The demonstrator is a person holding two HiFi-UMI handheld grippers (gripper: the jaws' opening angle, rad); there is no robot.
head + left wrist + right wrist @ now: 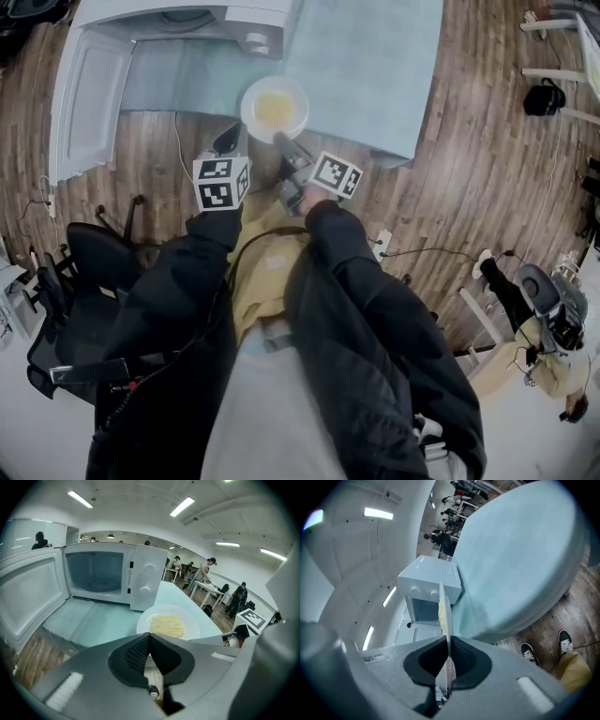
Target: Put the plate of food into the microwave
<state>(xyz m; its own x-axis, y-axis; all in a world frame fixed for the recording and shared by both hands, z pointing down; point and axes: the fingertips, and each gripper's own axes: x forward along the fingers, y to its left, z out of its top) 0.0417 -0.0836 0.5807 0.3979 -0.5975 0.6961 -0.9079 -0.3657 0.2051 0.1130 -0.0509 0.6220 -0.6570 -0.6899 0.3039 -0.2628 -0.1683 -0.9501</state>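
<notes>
Unobstructed microwave cavity (pixel 96 573), door (pixel 28 595) aside

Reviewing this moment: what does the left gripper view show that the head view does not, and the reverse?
Only the left gripper view: the microwave interior, ceiling lights, the left gripper with jaws shut on nothing. Only the head view: the right gripper on the plate rim, a black chair. Both: the plate's yellow food, the open microwave door, the blue table.

An open-plan lab or office workroom: ceiling strip lights (pixel 183 506) overhead, people (pixel 206 571) at white work tables (pixel 208 588) far beyond the left gripper (pixel 150 637), wood-plank floor (pixel 469 169) beneath it, a black office chair (pixel 89 272) behind it.
</notes>
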